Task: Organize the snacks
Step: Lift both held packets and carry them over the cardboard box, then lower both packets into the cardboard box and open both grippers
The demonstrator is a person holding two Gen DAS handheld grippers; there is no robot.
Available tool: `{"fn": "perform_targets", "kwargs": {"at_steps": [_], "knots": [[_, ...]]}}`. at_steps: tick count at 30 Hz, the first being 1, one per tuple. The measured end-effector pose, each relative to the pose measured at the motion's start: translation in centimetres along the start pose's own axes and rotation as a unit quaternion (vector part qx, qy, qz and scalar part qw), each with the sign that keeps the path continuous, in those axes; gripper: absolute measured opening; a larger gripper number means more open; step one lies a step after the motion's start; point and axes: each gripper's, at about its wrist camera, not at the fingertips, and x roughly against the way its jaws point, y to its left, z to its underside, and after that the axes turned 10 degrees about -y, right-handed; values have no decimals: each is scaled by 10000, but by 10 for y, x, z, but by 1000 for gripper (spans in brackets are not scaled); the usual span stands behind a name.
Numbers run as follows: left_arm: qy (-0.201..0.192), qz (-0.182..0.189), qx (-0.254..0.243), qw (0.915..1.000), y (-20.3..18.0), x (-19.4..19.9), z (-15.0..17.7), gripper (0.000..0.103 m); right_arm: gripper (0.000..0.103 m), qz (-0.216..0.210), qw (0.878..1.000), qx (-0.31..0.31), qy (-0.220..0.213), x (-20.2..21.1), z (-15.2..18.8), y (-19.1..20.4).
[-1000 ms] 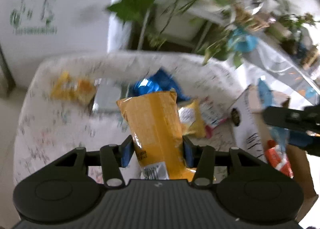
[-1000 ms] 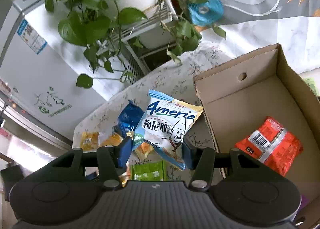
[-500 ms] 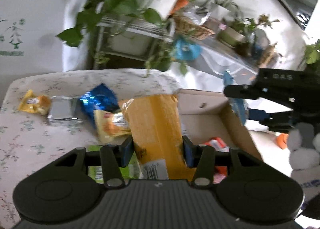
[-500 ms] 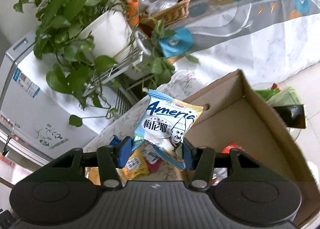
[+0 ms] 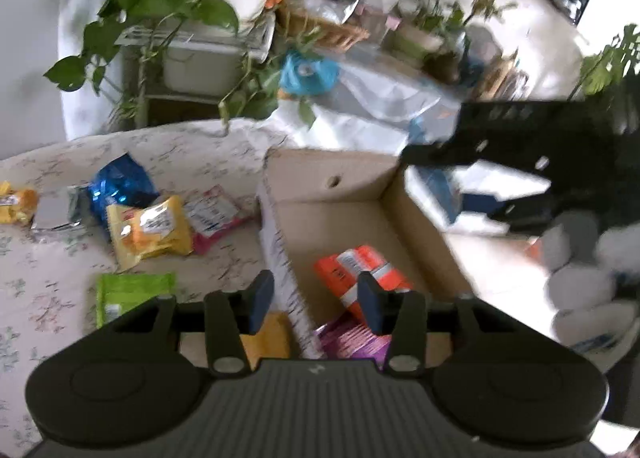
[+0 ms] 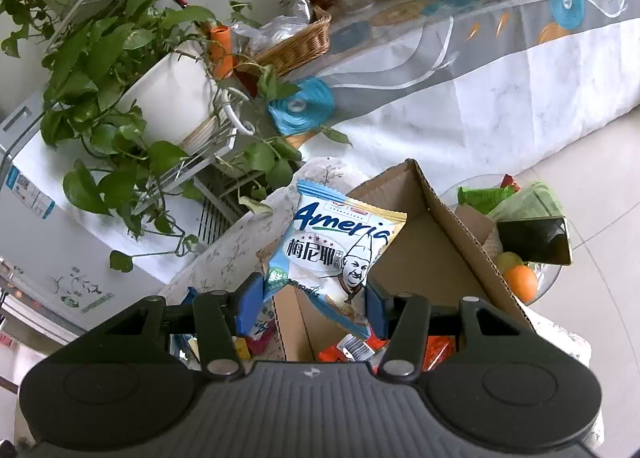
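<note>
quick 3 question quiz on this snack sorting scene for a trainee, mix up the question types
1. True or false: the right gripper grips a white-and-blue snack packet in its fingers.
2. What lies in the cardboard box? A) a red-orange packet B) a glass bottle C) a banana
3. Fill in: the green packet lies outside the box, on the ____.

Key: 1 true; 2 A; 3 table
</note>
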Motion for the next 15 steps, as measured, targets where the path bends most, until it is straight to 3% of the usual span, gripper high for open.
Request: {"fn": "perform_targets", "kwargs": {"at_steps": [2, 7, 12, 15], "knots": [[159, -166, -45, 9997, 7, -2, 6, 56, 59, -43, 10000, 2, -6, 1, -1, 1], [582, -578, -133, 9965, 22, -15, 28, 59, 59, -182, 9998, -115, -43, 5, -3, 2], [784, -446, 241, 9956, 27, -28, 52, 60, 59, -246, 9996, -160, -41, 6, -3, 2], [918, -545, 162, 9942, 26, -40, 62, 62, 59, -233, 9995, -196, -47, 6, -3, 0]]}}
